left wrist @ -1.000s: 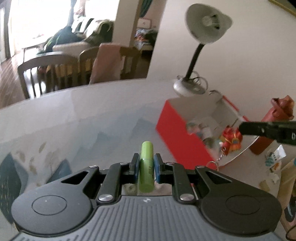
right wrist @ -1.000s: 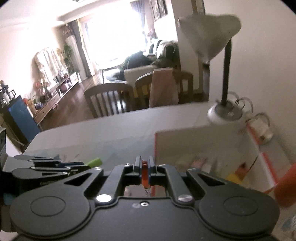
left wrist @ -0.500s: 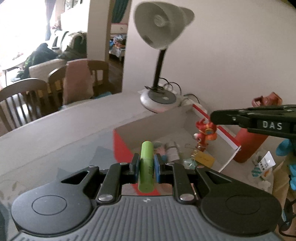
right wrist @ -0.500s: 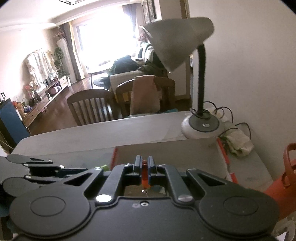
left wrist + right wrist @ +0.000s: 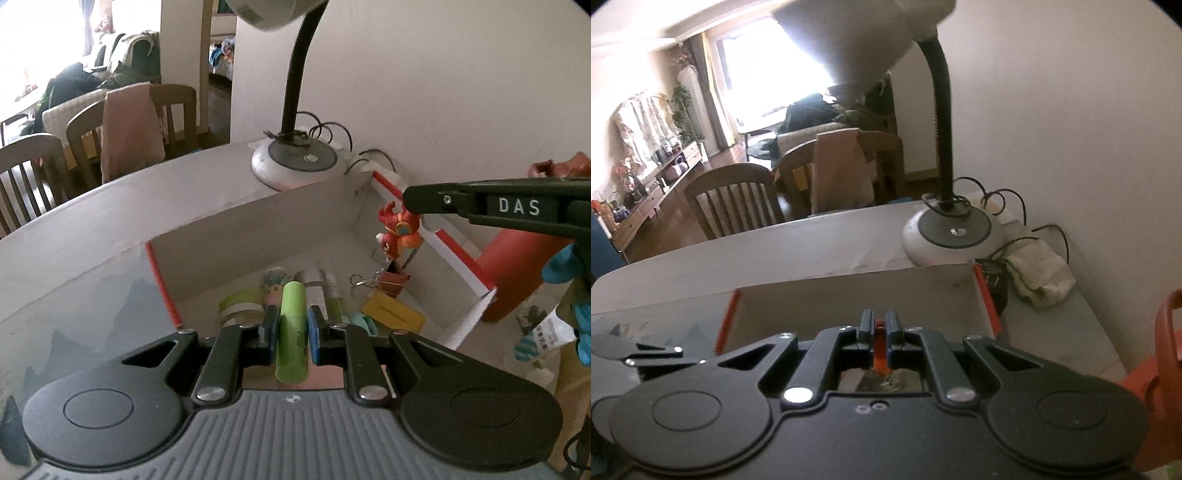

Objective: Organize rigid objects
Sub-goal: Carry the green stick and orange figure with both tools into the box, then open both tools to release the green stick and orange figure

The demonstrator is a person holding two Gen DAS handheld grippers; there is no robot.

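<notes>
My left gripper is shut on a green cylindrical battery and holds it above the near part of an open box with red outer walls. The box holds tape rolls, tubes, a binder clip and a yellow tag. My right gripper is shut on an orange-red toy keychain. In the left wrist view the right gripper hangs that toy over the box's right side.
A desk lamp with a round white base stands just behind the box, its shade overhead. A red jug stands right of the box. A folded cloth and cables lie by the wall. Chairs stand beyond the table edge.
Both grippers have moved forward and to the right over the box. The box interior and the lamp base now look closer. Both still hold their objects.
</notes>
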